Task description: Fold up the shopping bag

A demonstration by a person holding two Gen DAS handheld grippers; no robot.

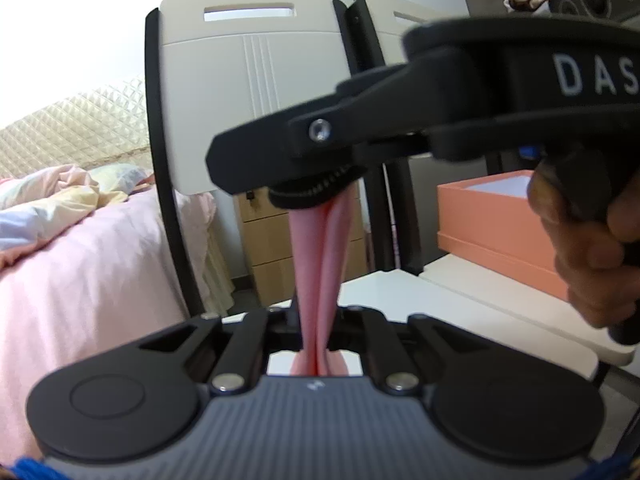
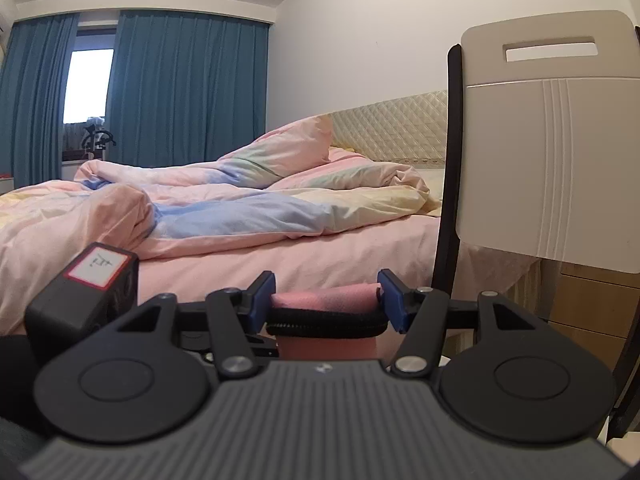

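Bedroom: bed point(image 2: 280, 264) with rumpled pastel duvet point(image 2: 240, 208), blue curtains point(image 2: 188, 92), white chair point(image 1: 256, 92), white table point(image 1: 460, 300) carrying a coral box point(image 1: 492, 228) at its far edge. Shopping bag point(image 1: 320, 264), pink, held in the air above the table's near edge, stretched into a narrow band between both tools. Right gripper point(image 2: 326, 300): fingers closed on a black-banded bunch. Left gripper point(image 1: 316, 344): fingers clamped on the lower end. Judged: bag gathered, flat folds not yet made. Chairs stand near.
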